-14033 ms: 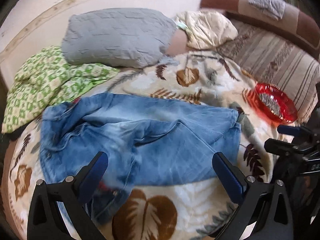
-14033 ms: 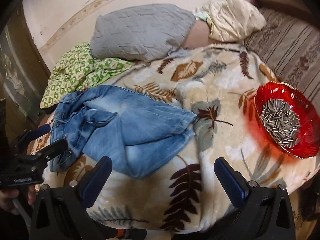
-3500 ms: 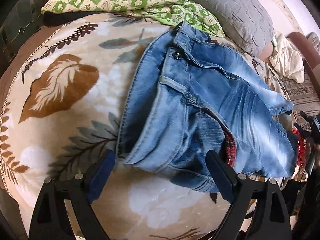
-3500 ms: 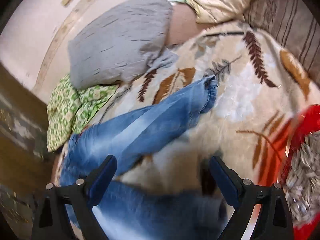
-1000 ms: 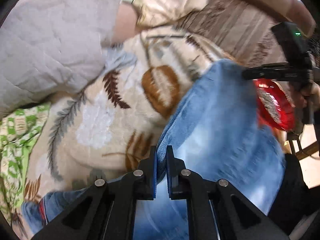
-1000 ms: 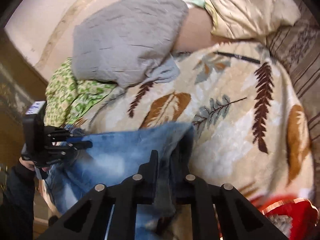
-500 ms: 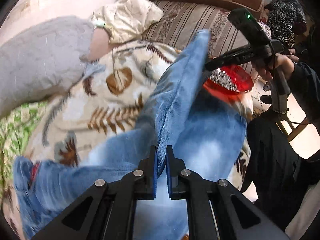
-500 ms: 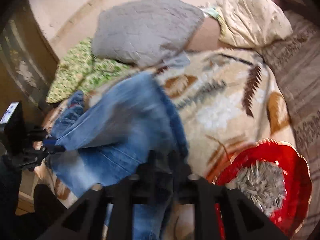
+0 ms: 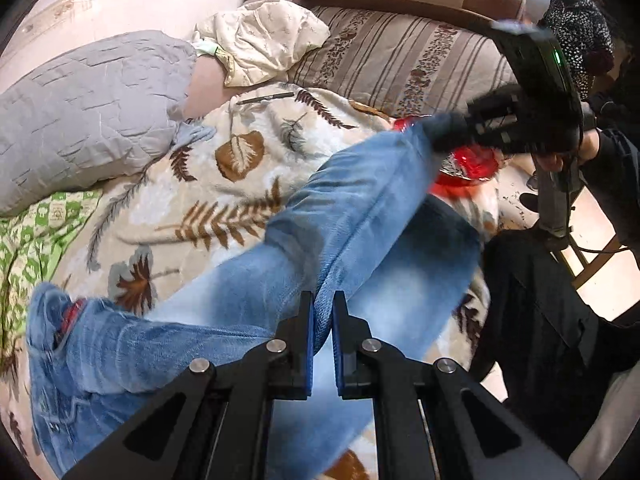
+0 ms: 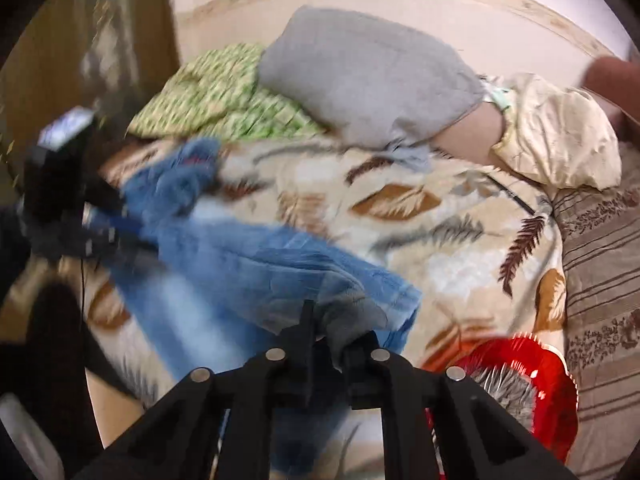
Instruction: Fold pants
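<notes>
Both grippers clamp blue jeans (image 9: 352, 216): left gripper (image 9: 321, 308) unchanged; right gripper (image 10: 328, 328) pinches the hem again, now lifted, red bowl (image 10: 532, 392) beside its fingers.

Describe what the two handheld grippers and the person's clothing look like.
Both are black angular frames with silver round bolts. The left tongs carry flat blue pads; the right tongs look black here, blurred. Seen from the left wrist, the right gripper's black body shows a small green light, and the person wears a dark sleeve.
</notes>
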Available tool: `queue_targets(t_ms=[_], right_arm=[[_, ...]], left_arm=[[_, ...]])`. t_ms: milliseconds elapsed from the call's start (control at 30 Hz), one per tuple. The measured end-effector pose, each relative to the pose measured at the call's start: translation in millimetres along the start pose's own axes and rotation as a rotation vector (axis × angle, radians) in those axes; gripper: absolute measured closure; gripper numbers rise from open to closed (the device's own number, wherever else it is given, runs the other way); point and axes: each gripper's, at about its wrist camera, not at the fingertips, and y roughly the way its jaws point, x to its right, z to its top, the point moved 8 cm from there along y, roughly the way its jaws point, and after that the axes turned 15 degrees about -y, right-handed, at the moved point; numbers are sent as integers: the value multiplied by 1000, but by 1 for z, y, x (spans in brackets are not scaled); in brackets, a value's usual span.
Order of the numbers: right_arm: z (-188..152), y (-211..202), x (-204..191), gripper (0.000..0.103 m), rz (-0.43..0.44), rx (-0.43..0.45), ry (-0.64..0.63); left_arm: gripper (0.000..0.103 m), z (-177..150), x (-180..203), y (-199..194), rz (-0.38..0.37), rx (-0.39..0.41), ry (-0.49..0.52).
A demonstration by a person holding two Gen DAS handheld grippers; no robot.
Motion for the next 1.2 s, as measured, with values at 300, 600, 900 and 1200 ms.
queue_targets(t_ms=[300,600,900,1200], right_arm=[[-106,37,-49,85,54,-297,15],[-85,-25,-37,13,-4,-122,96],[9,4,-79,13,122,55,114],[119,102,-144,13,299,117,215]], left_arm=[[92,-80,7,59,110,-179,5],[20,-63,0,-6,74,-47,-135],[17,-64,-121,-89,255,45,-470],[16,-35,-209,-116,406,32,-547]])
